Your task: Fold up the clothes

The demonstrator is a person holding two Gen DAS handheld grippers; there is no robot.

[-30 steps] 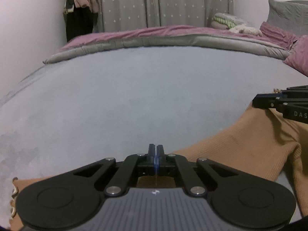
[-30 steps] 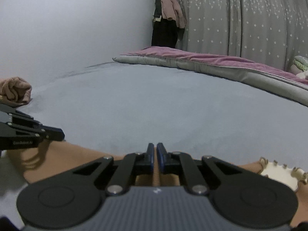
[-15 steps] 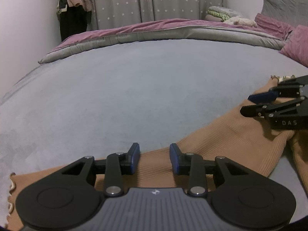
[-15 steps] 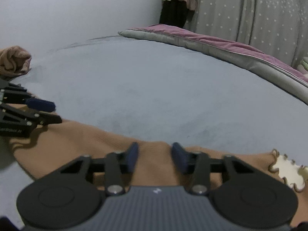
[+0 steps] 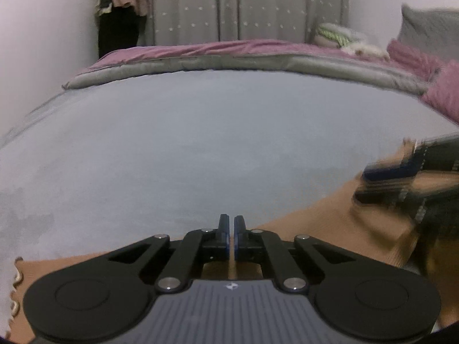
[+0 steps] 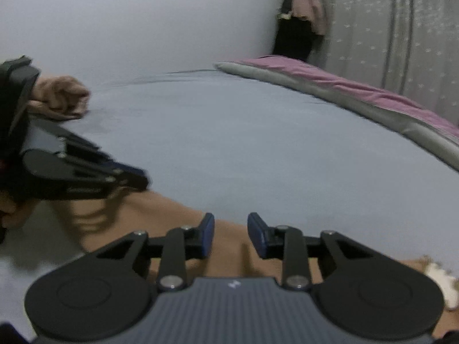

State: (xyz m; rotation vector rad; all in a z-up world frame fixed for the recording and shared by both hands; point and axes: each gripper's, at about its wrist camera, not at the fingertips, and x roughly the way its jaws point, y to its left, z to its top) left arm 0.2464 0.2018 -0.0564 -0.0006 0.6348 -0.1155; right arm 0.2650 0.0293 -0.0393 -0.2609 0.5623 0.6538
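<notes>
An orange ribbed garment point(image 5: 330, 229) lies spread along the near side of the grey bed sheet point(image 5: 200, 143). My left gripper point(image 5: 231, 220) has its pads closed at the garment's upper edge, with a sliver of orange cloth showing between them. My right gripper point(image 6: 231, 226) stands open just over the same garment point(image 6: 178, 220), with cloth under the gap but no pad pressing on it. Each gripper shows in the other's view: the right gripper point(image 5: 363, 186) blurred at the right, the left gripper point(image 6: 143, 179) at the left. A white scalloped trim point(image 6: 439, 281) marks the garment's end.
A crumpled brownish garment point(image 6: 60, 97) lies at the bed's far left. A purple and grey quilt point(image 5: 243, 57) is bunched along the far edge, with pillows point(image 5: 430, 34) at the right. Dark clothes point(image 5: 117, 23) hang by the starred curtain point(image 5: 243, 3).
Both grippers opened over the garment half a second ago. The left one has since shut at the cloth's edge. The right one stays open and has shifted sideways, blurred in motion.
</notes>
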